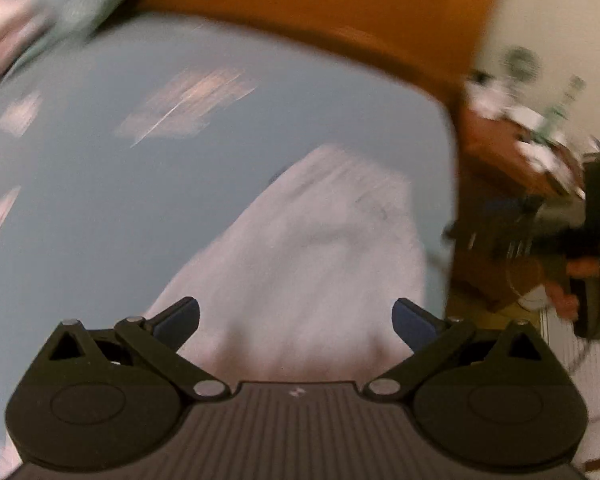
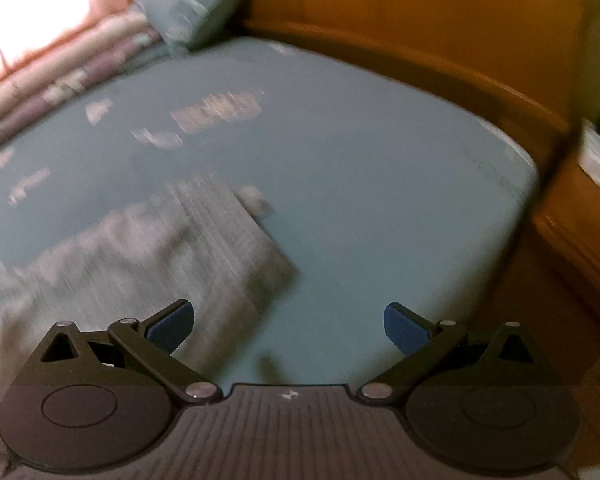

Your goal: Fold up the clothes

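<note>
Blue-sheeted bed (image 2: pixel 360 184) fills both my blurred views, fingers of my left gripper (image 1: pixel 296 322) and right gripper (image 2: pixel 288 326) spread wide, holding nothing. Pale garment (image 1: pixel 300 264) lies beneath the left fingers near the mattress edge; beyond, a pillow (image 2: pixel 196 0) rests against the wooden headboard (image 2: pixel 420 12).

The blue bed (image 2: pixel 380 200) lies bare right of the pale garment (image 2: pixel 148 256), open for passage. Beyond it the wooden headboard (image 2: pixel 420 12) blocks, with a pillow (image 2: pixel 196 0) in its far-left corner.
</note>
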{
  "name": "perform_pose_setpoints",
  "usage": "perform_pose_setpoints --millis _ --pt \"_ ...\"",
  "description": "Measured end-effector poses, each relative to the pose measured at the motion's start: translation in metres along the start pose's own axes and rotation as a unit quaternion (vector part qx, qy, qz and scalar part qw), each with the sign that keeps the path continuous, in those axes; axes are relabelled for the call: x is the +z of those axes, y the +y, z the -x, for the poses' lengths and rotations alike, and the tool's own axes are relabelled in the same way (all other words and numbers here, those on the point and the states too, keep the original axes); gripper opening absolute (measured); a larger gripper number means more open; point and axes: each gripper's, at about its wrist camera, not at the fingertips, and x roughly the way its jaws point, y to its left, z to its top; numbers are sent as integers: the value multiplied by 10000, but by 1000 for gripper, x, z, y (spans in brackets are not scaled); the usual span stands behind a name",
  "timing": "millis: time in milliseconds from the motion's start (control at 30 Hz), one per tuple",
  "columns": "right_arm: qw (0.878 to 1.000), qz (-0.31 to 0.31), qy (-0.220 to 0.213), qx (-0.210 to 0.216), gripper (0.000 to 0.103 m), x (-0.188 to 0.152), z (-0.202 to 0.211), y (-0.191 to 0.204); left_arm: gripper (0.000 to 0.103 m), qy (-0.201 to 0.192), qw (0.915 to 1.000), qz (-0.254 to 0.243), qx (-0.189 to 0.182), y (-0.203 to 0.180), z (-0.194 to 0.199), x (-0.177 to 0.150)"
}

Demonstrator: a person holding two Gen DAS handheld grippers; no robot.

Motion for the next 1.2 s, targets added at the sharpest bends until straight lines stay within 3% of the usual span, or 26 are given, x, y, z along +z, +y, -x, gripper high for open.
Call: perform_pose_setpoints --millis 67,133,167,200,233,300,500,567,667,800,967,1100,1167,1200 --pt "9992 -364 183 16 103 -10 6 -15 101 -147 9992 -325 -197 -22 -24 18" --pt "9979 -600 221 -104 103 -19 12 -29 98 -295 9987 -417 -17 -50 -47 32" --pt "9975 -641 221 -194 103 -24 15 -34 88 -364 9982 -478 69 -65 -57 38" --pt "9971 -672 227 -283 103 -28 18 -38 70 -406 9971 -625 157 -79 -65 41" --pt "9965 -715 225 -380 103 -33 20 -42 62 -405 9946 -891 334 -96 -76 44" --pt "9949 -867 208 -467 103 -41 25 -51 36 -299 9866 -1360 845 -121 -94 44" --pt "9921 -1140 153 -493 103 -50 27 -59 36 285 9797 -1319 1483 -139 -126 41" --pt "9918 -1166 153 -500 103 -52 26 -60 41 339 9773 -1326 1617 -142 -131 40" --pt "9913 -1219 158 -464 103 -55 28 -63 35 505 9708 -1448 1845 -145 -140 38" --pt "9920 -1186 101 -428 103 -52 32 -62 15 486 9750 -1195 1809 -140 -132 43" --pt "9928 -1187 -116 -86 103 -39 32 -59 12 290 9858 -534 1562 -121 -111 64" --pt "9964 -692 -310 367 102 -18 19 -45 12 113 9902 45 1394 -91 -84 73" --pt "9970 -237 -443 581 95 -5 10 -34 12 9 9914 316 1267 -77 -74 75" --pt "9967 -9 -458 668 84 3 4 -30 12 -23 9911 431 1261 -72 -71 77"
